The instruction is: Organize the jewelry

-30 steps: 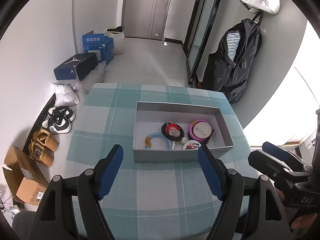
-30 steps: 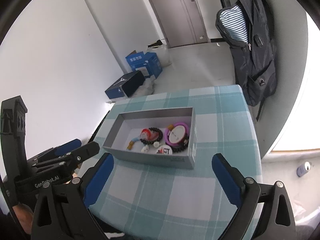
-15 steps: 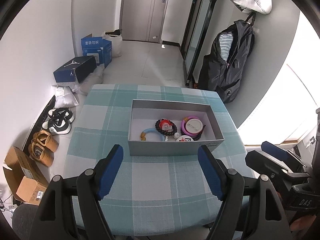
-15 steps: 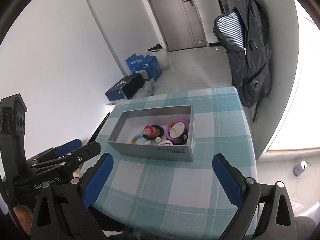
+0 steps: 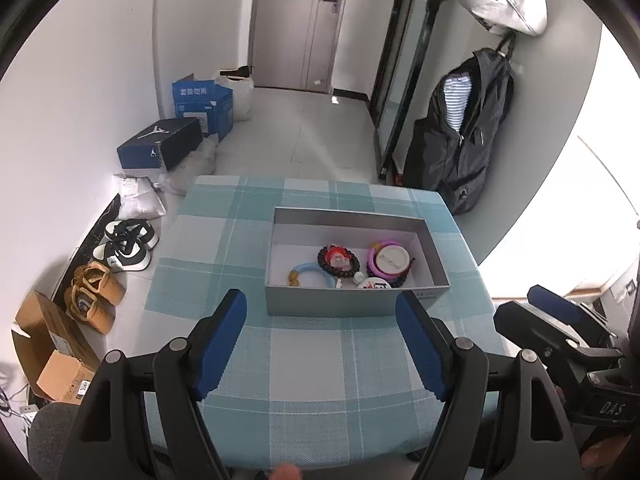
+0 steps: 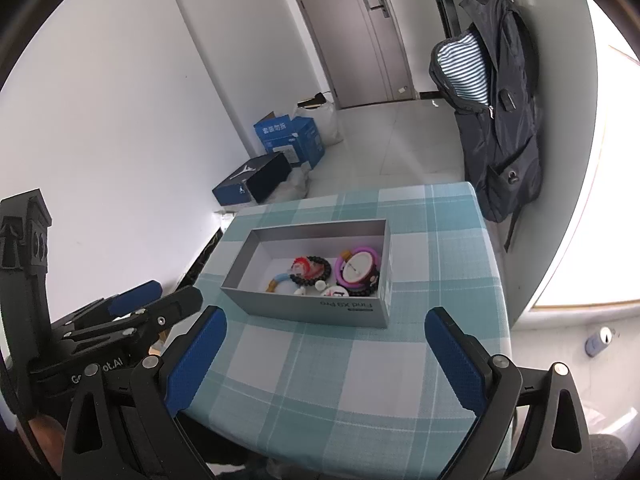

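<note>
A grey open box (image 5: pixel 328 305) (image 6: pixel 308 312) stands on the checked table. In it lie a light blue bangle (image 5: pixel 310 272), a black bead bracelet around a red piece (image 5: pixel 338 257) (image 6: pixel 310 268), a purple ring with a white disc (image 5: pixel 387 260) (image 6: pixel 357 268) and a small white badge (image 5: pixel 374 283). My left gripper (image 5: pixel 322 344) is open and empty, held above the table's near side, short of the box. My right gripper (image 6: pixel 326 354) is open and empty, also short of the box. Each gripper shows at the edge of the other's view.
The teal checked tablecloth (image 5: pixel 304 364) covers a small table. On the floor to the left are shoes (image 5: pixel 126 244), cardboard boxes (image 5: pixel 48 352) and blue boxes (image 5: pixel 160 146). A black backpack (image 5: pixel 464 136) hangs on the right wall.
Both grippers have pulled back and up from the box, so it looks smaller and farther. Both stay open. The jewelry in the box has not moved.
</note>
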### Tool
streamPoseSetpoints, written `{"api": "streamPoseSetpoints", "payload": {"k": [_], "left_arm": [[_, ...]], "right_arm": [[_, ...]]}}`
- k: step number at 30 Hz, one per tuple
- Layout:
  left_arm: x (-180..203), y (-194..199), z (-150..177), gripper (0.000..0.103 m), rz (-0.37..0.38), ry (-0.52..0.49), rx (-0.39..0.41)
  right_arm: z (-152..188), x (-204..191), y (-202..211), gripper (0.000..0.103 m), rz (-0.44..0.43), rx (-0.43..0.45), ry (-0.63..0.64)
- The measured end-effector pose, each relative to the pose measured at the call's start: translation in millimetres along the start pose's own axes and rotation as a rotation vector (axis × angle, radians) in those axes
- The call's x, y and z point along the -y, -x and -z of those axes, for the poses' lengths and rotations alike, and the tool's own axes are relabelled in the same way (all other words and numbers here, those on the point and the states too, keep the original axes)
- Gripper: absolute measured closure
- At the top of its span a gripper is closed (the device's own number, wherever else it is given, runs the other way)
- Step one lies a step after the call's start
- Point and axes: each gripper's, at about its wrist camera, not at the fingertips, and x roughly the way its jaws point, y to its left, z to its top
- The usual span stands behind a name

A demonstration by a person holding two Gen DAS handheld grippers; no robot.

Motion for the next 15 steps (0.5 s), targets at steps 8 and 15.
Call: {"api": "streamPoseSetpoints", "payload": {"k": [8, 15], "left_arm": [[1.3, -4.2, 2.4, 0.030, 0.000, -0.004, -0.013], [1.0, -5.2, 3.5, 0.030, 0.000, -0.003, -0.018]], "right_arm": [[-0.7, -0.8, 0.0, 0.003, 0.001, -0.001, -0.001], [-0.6, 0.6, -0.5, 0.003, 0.002, -0.003, -0.005]]}}
